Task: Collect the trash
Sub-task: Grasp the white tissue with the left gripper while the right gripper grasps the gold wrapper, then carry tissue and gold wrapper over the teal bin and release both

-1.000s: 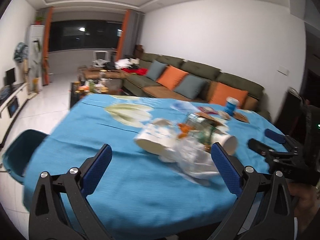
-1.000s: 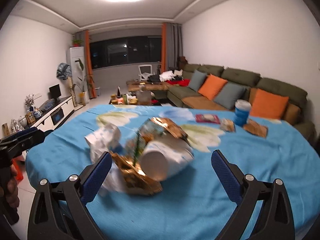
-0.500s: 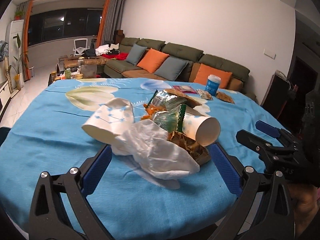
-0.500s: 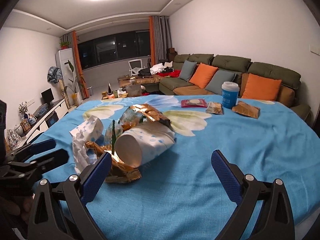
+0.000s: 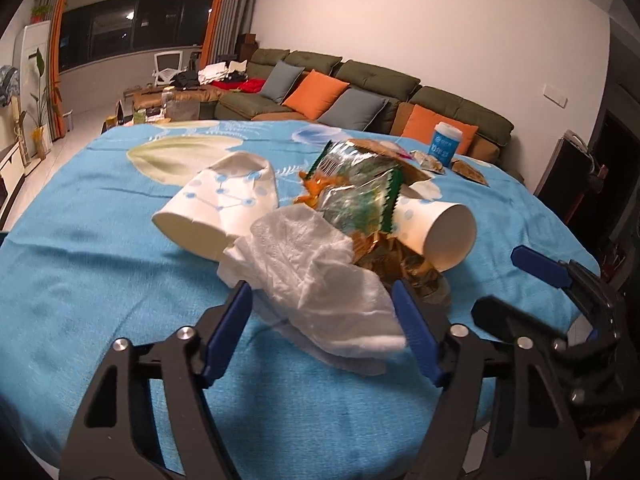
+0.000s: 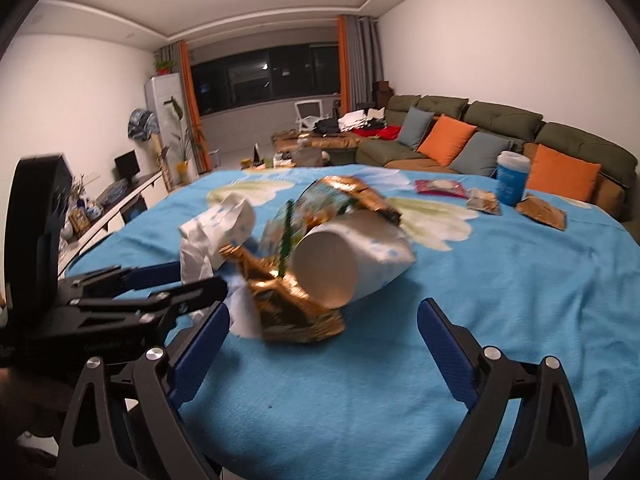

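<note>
Your left hand-held gripper (image 5: 322,322) has just been closing; the crumpled white tissue (image 5: 320,276) sits between its blue fingers, low in the middle, not squeezed yet. Your right hand-held gripper (image 6: 323,334) has just been closing too, still wide, near the white paper cup (image 6: 348,258) on the blue table (image 6: 500,280).

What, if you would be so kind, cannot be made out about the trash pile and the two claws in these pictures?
- Left claw: whether its pads press the white tissue between them; left wrist view, tissue covers the pad faces. Its jaws have just been closing.
- Tissue: mostly hidden in the right wrist view by the left claw and the gold wrapper.
- Blue cup print: too small.
- Right claw: nothing between the pads; jaws have just been closing.
</note>
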`<control>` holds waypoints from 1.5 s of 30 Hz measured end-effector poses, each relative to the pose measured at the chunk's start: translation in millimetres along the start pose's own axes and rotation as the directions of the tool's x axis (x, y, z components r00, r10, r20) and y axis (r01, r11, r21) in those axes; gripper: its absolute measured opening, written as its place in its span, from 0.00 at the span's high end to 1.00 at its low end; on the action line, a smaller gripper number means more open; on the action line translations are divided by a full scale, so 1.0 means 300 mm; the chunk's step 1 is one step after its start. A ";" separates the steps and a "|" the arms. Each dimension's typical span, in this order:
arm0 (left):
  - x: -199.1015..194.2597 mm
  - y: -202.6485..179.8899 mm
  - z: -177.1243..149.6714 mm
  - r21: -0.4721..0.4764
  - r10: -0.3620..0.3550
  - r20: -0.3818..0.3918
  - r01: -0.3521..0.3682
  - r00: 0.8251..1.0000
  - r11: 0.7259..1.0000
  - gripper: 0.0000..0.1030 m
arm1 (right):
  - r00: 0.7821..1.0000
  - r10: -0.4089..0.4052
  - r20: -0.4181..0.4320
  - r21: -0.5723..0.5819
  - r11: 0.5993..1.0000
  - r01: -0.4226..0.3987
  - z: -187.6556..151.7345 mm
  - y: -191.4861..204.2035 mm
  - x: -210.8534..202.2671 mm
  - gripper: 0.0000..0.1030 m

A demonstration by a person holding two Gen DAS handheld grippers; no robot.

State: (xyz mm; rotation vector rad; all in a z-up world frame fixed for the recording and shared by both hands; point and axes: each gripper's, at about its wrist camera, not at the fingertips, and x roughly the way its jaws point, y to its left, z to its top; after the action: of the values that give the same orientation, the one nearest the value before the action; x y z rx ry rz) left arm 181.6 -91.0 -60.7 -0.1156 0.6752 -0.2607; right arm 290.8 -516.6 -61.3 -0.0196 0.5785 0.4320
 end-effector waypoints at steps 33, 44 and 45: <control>-0.072 0.056 -0.016 -0.031 -0.028 0.030 0.029 0.999 0.999 0.82 | 0.997 0.000 -0.076 -0.250 0.968 -0.019 0.032 0.192 0.083 0.83; -0.209 0.105 -0.011 -0.065 -0.014 0.107 0.021 0.994 0.998 0.82 | 0.997 0.082 -0.007 -0.227 0.971 -0.081 0.105 0.250 -0.001 0.89; -0.229 0.118 -0.008 -0.074 -0.006 0.119 0.015 0.993 0.997 0.82 | 0.996 0.085 0.002 -0.228 0.970 -0.082 0.115 0.253 -0.007 0.89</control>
State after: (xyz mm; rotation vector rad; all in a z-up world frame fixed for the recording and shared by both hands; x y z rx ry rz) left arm 135.8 -38.0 -28.0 -0.2043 0.5667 -0.2367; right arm 276.8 -443.5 -23.5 -0.2134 0.5169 0.5786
